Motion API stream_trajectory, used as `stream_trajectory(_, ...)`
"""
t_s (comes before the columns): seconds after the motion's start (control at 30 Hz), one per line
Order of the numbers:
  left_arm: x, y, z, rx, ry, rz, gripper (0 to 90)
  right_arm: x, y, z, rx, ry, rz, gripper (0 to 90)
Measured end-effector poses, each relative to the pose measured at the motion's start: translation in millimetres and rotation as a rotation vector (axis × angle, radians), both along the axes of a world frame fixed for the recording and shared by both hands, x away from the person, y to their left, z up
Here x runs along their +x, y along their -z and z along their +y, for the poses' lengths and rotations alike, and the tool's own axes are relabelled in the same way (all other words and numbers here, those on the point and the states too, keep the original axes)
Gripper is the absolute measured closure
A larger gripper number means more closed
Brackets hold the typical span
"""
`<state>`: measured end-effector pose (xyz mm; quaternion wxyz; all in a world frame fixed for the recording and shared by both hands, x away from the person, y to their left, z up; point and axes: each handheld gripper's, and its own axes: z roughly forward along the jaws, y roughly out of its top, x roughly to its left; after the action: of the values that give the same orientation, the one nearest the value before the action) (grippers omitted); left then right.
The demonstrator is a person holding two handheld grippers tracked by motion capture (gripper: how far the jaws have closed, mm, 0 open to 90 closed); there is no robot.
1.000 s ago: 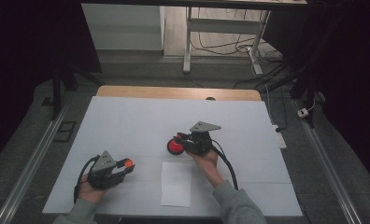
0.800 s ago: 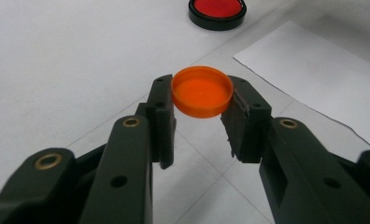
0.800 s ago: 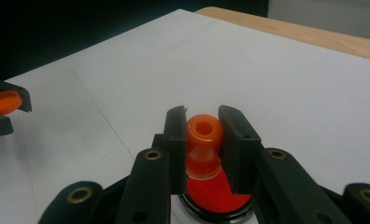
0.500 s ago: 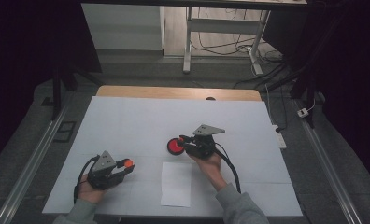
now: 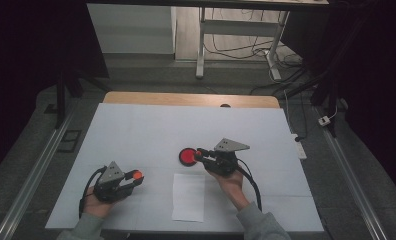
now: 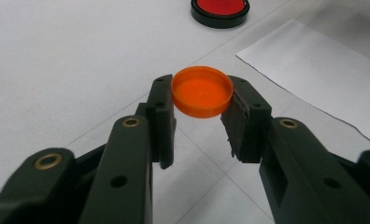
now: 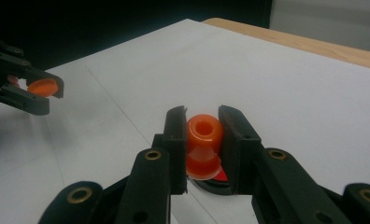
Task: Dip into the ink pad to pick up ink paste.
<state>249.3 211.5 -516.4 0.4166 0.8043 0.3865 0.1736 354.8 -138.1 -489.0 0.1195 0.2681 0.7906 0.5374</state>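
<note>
Right hand has slid a little toward the table's right edge since a second ago, stamp and ink pad coming along under it; left hand unmoved.

On the white table [image 5: 136, 130] the paper sheet [image 5: 188, 196] lies between the hands. The right gripper [image 7: 202, 140] is clamped on the orange stamp [image 7: 203, 144], which stands on the red ink pad [image 5: 187, 156]; the left gripper [image 6: 199, 109] is clamped on the orange cap [image 6: 202, 91], held off the surface. Risks, as I judge them: the pad looks unanchored, so a sideways lift could drag it further; the round handle could twist between flat pads and print crooked; the cap, pinched only at its rim, could pop out.
</note>
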Motion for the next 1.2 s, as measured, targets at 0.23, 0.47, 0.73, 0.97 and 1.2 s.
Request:
stream_trajectory(0.23,-0.1,-0.3,0.6,-0.004,0.003,0.000,64.6,-4.3,-3.1,-5.4,0.008,-0.012,-0.007,72.4)
stream_trajectory(0.47,-0.1,-0.3,0.6,-0.003,0.006,0.001,64.5,-7.6,-6.2,-9.9,0.014,-0.016,-0.011,72.4)
stream_trajectory(0.73,-0.1,-0.4,0.9,-0.005,0.000,-0.001,64.6,-12.3,-7.1,-11.7,0.005,-0.033,-0.013,72.4)
stream_trajectory(0.97,-0.1,-0.8,2.6,-0.007,-0.003,-0.002,64.6,-20.2,-8.2,-16.2,0.000,-0.044,-0.015,72.4)
stream_trajectory(1.2,-0.1,-1.0,2.5,-0.005,-0.002,-0.003,64.6,-27.9,-10.1,-19.7,-0.003,-0.059,-0.021,72.4)
